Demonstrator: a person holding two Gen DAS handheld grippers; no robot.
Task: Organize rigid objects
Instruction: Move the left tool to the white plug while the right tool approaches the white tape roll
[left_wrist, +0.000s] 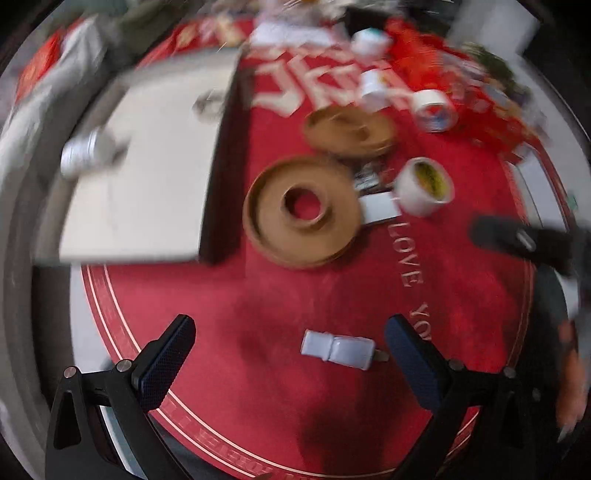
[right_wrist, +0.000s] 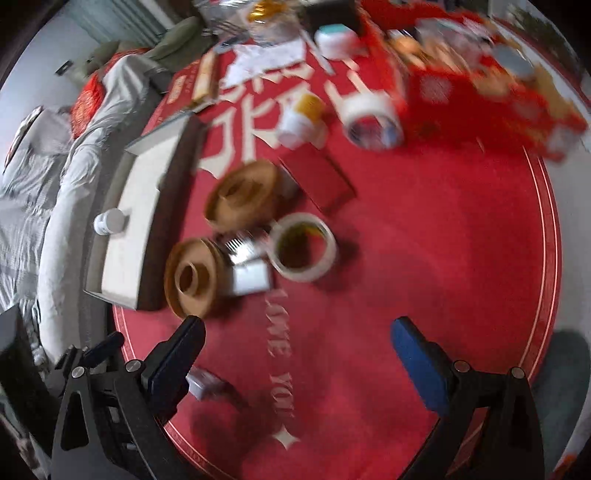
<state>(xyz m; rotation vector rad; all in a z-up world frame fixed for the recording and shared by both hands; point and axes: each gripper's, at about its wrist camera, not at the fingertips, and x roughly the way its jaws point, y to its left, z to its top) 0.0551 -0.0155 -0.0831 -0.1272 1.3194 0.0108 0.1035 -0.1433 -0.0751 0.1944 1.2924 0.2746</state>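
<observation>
My left gripper (left_wrist: 290, 341) is open above a red round mat, with a small white flat case (left_wrist: 338, 349) lying between its fingers. A brown cardboard ring (left_wrist: 301, 210) lies ahead, a second one (left_wrist: 349, 131) behind it. A white tape roll (left_wrist: 424, 184) stands to the right. My right gripper (right_wrist: 297, 343) is open and empty over the mat. The white case (right_wrist: 201, 384) lies by its left finger. The tape roll (right_wrist: 303, 245) and both brown rings (right_wrist: 194, 277) (right_wrist: 242, 195) lie ahead of it.
An open white shallow box (left_wrist: 147, 166) sits at the left with a small white bottle (left_wrist: 85, 151) in it. Another tape roll (right_wrist: 373, 120), a white jar (right_wrist: 301, 118), a red flat box (right_wrist: 317, 181) and red packaging (right_wrist: 480, 85) lie further back. A grey sofa (right_wrist: 44, 177) is at the left.
</observation>
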